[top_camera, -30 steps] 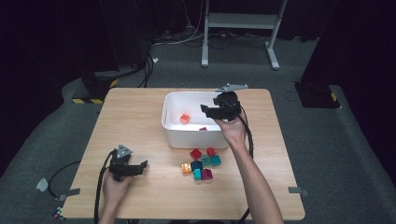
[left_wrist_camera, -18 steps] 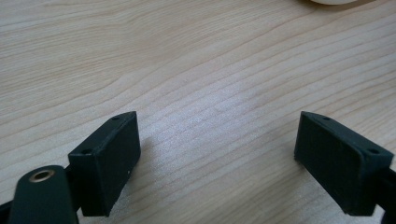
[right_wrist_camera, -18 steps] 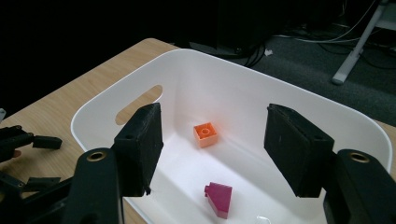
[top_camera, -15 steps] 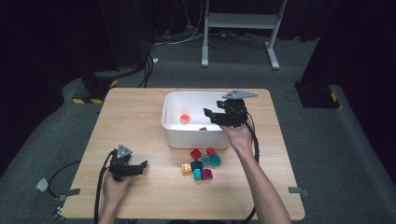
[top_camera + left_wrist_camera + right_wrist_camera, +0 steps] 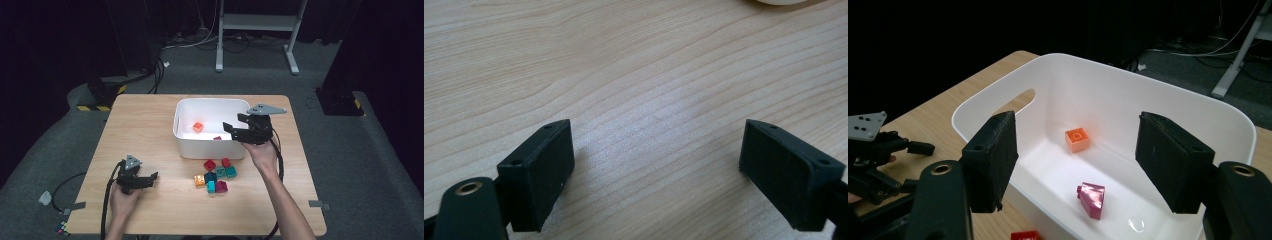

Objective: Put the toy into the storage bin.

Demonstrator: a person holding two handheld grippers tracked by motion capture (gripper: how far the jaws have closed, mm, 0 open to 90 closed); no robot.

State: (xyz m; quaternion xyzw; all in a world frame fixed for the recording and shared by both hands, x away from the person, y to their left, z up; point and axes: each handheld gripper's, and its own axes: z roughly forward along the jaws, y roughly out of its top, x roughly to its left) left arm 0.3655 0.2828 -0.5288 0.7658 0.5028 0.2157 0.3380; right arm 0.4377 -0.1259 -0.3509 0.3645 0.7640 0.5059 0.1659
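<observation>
- High view: a wooden table (image 5: 150,125) carries a white bin (image 5: 210,146) near its far middle; inside the bin lie an orange block (image 5: 198,127) and a magenta block (image 5: 217,138), apart from each other; the right gripper (image 5: 231,128) is held over the bin's right rim, jaws spread and empty, its grey plate on top and its cable trailing back along the forearm.
- High view, near side: a cluster of loose blocks (image 5: 215,175) sits on the table just in front of the bin, red, teal, orange and magenta pieces touching or nearly touching; the left gripper (image 5: 150,179) rests low at the table's near left corner, held in the person's left hand (image 5: 124,197), well apart from the bin and the cluster; its jaws look parted with nothing between them.
- Left gripper view: the two black jaws stand wide apart over bare wood grain, holding nothing; a sliver of the white bin (image 5: 781,2) shows at the top edge.
- Right gripper view: the jaws are wide open and empty, framing the bin's interior (image 5: 1128,100); the orange block (image 5: 1077,139) lies flat on the bin floor, stud up; the magenta block (image 5: 1091,199) lies nearer, tipped on its side; a red block (image 5: 1024,235) shows on the table outside the bin's near wall; the left gripper (image 5: 918,146) shows farther off at the left.
</observation>
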